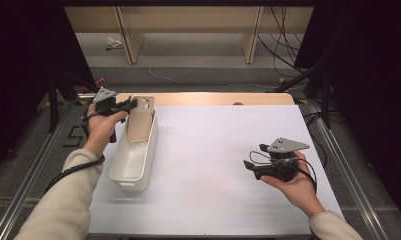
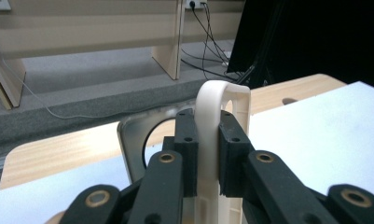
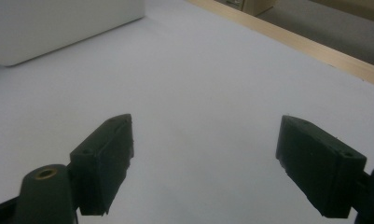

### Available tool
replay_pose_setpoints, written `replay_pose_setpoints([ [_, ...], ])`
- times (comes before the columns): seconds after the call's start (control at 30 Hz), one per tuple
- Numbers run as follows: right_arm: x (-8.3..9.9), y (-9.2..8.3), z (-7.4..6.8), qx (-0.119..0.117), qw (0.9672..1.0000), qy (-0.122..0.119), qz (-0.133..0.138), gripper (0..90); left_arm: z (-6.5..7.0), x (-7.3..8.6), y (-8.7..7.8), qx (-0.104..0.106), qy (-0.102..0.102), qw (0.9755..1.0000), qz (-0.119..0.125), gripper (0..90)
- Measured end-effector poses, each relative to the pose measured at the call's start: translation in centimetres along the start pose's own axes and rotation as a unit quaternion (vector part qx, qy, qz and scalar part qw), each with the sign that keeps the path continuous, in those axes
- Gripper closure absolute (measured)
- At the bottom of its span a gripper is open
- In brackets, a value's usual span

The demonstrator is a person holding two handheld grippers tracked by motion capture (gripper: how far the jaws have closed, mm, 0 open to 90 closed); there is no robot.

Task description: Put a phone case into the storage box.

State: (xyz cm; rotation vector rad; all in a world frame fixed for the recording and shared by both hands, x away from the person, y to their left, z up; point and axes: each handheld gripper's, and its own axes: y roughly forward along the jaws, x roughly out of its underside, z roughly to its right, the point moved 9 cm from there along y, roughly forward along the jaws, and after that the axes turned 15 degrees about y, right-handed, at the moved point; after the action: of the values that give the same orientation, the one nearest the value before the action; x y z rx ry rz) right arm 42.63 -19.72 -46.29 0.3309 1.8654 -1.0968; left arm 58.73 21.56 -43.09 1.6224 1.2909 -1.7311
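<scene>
A long white plastic bin (image 1: 134,172) lies on the left of the table, its length running away from me. A tan board with a round hole (image 1: 139,126) leans inside its far end. My left gripper (image 1: 129,105) reaches in from the left at that far end and is shut on the bin's white rim (image 2: 211,100), which stands upright between the pads. Behind the rim is the board (image 2: 131,140) with its hole. My right gripper (image 1: 255,156) is held low over the right side of the table, open, with bare tabletop between its jaws (image 3: 205,158). The bin's wall (image 3: 58,23) lies beyond it.
A white sheet (image 1: 213,150) covers the table, and a strip of bare wood (image 1: 213,98) runs along the far edge. Beyond stand wooden bench legs (image 1: 250,35) with cables on the grey floor. Dark curtains close off both sides.
</scene>
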Motion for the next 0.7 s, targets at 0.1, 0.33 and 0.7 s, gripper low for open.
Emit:
replay_pose_setpoints([
  [0.1,0.0,0.0,0.0,0.000,1.0000,0.001,0.000,19.8,-0.1,0.4,0.2,-0.003,-0.006,1.0000,-0.001,79.9],
  [0.33,0.0,0.0,0.0,0.000,1.0000,0.001,0.000,19.8,-0.4,1.2,0.6,-0.005,-0.001,0.9999,-0.012,77.9],
  [0.7,0.0,0.0,0.0,-0.002,1.0000,-0.001,0.000,19.8,-1.0,1.7,0.8,-0.036,0.045,0.9970,-0.051,67.4],
])
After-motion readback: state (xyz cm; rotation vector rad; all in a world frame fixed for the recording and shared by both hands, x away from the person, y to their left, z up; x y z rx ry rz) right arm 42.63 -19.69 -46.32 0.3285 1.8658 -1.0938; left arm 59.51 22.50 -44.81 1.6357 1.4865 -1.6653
